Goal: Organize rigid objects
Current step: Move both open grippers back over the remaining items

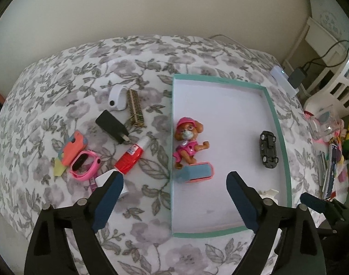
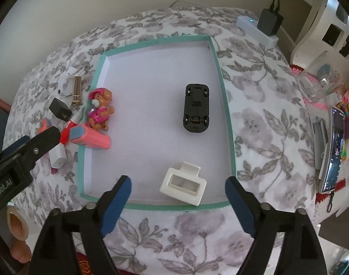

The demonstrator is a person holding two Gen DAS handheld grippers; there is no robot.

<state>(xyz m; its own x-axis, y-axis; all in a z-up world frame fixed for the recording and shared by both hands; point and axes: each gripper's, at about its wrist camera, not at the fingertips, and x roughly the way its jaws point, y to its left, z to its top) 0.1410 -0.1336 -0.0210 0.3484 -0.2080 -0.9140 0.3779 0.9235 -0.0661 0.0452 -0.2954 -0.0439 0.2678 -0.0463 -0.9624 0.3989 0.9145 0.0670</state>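
A: What is already in the teal-rimmed box lid [image 2: 224,96]?

B: 4 things. The pink pup figure [image 1: 188,141] lies on its back against the left wall, the pink-and-blue eraser block [image 1: 197,171] sits tilted at its feet, leaning on that same wall. The black toy car [image 2: 197,107] rests upside down toward the right wall, and the white plastic clip holder [image 2: 183,186] lies near the front rim.

A: And what is left outside?

B: A cluster on the floral bedspread [image 1: 151,247], just left of the lid: the red-and-white glue bottle [image 1: 132,155], the black charger plug [image 1: 112,126], the pink smartwatch [image 1: 84,165], an orange toy [image 1: 74,146], a gold hair clip [image 1: 135,107] and a white strap piece [image 1: 116,97].

A: The grippers?

B: The left gripper [image 1: 174,197] stands wide open with nothing in it, and so does the right gripper [image 2: 178,197], which is poised over the white holder without touching it.

A: Which one goes next?

B: The left, I'd judge. The glue bottle is nearest, just ahead of its left finger, with its long axis running diagonally from near-left to far-right. The jaws would need to shift left and close across that axis.
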